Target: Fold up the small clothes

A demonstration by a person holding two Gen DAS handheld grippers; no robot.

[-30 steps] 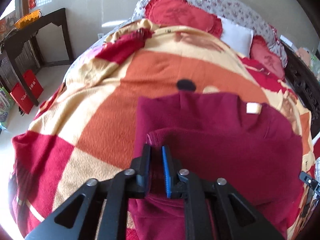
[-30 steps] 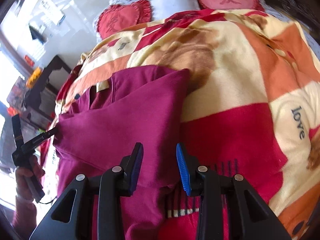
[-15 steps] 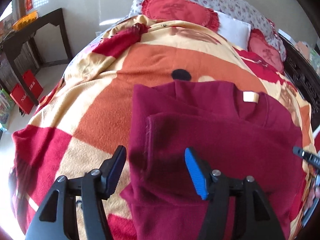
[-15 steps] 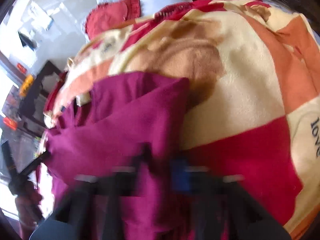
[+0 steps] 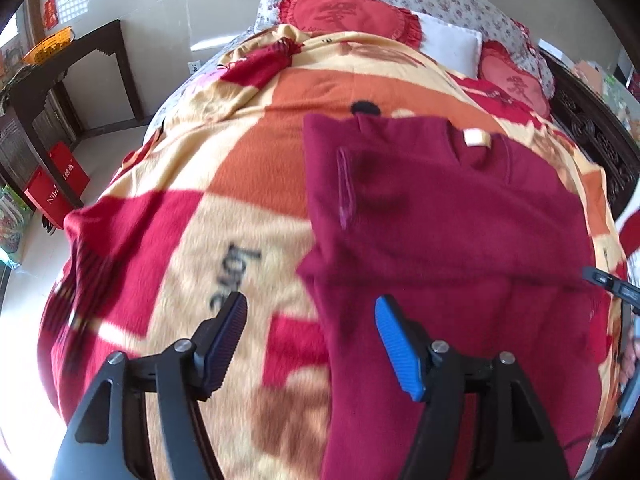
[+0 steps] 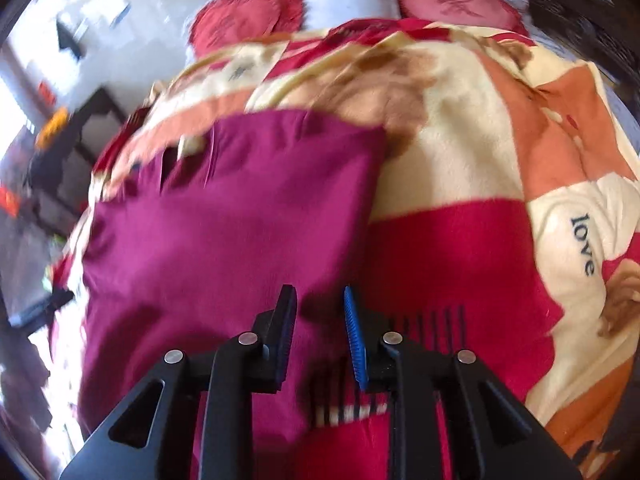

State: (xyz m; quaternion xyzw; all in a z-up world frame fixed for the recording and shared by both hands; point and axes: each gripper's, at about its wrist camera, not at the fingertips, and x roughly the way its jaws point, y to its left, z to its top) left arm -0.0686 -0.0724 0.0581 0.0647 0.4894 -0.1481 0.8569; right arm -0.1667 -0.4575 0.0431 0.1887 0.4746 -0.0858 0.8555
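A dark red garment (image 5: 448,216) lies flat on the patterned blanket (image 5: 248,160), its side flap folded in and a white label near the collar. My left gripper (image 5: 308,320) hangs over its near left edge. Its jaws are opening wide, with only that edge and blanket below them and nothing pinched. In the right wrist view the same garment (image 6: 224,216) looks magenta. My right gripper (image 6: 320,304) is over its near right edge, jaws a little apart and opening, the pads not pressing on cloth. Its tip (image 5: 612,284) shows at the left wrist view's right rim.
Red heart cushions (image 5: 344,12) and a white pillow (image 5: 452,44) lie at the bed's head. A dark wooden side table (image 5: 68,60) and red bags (image 5: 56,188) stand on the floor to the left. A carved dark bed frame (image 5: 600,140) runs along the right.
My left gripper let go of the folded flap, opened wide and drew back to the left. My right gripper's jaws stand closer together than a second ago. The flap now rests flat.
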